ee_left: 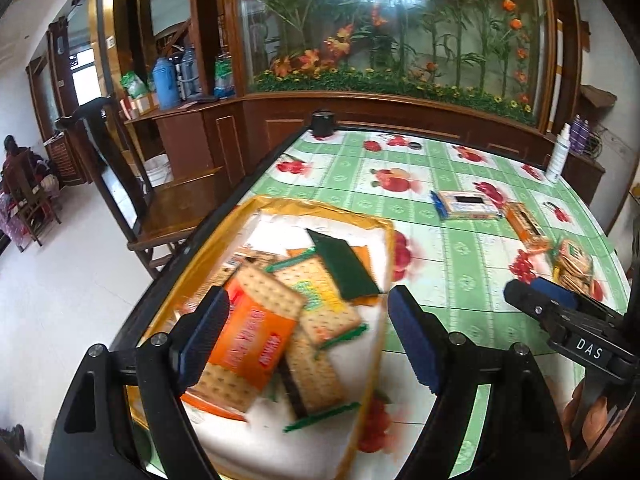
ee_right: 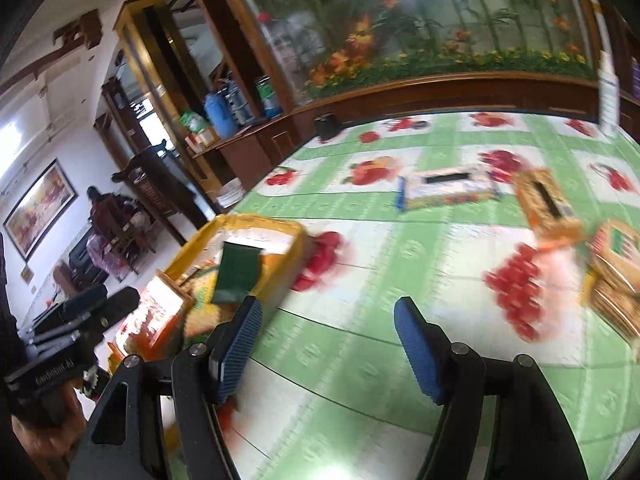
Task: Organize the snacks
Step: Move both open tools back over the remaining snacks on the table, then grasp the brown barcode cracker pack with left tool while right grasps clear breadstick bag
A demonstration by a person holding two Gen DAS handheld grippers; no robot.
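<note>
Cracker packets (ee_left: 280,312) heaped in yellow tray (ee_left: 280,206) at bench (ee_left: 460,256) corner | bench covered by green fruit-print cloth; glass flower cabinet (ee_left: 400,28) behind | left hand-held gripper (ee_left: 308,340) spread empty above tray | right hand-held gripper (ee_right: 328,348) spread empty over cloth

One yellow tray (ee_left: 384,240) sits on the table (ee_left: 460,248). About five snack packs are piled in the tray: one orange pack (ee_left: 248,340), three cracker packs with green ends (ee_left: 320,304) and one dark green pack (ee_left: 344,264). Three more snack packs lie out on the table: a white box (ee_left: 466,205), an orange box (ee_left: 526,226) and a cracker stack (ee_left: 574,266). One white bottle (ee_left: 558,156) stands far back.
</note>
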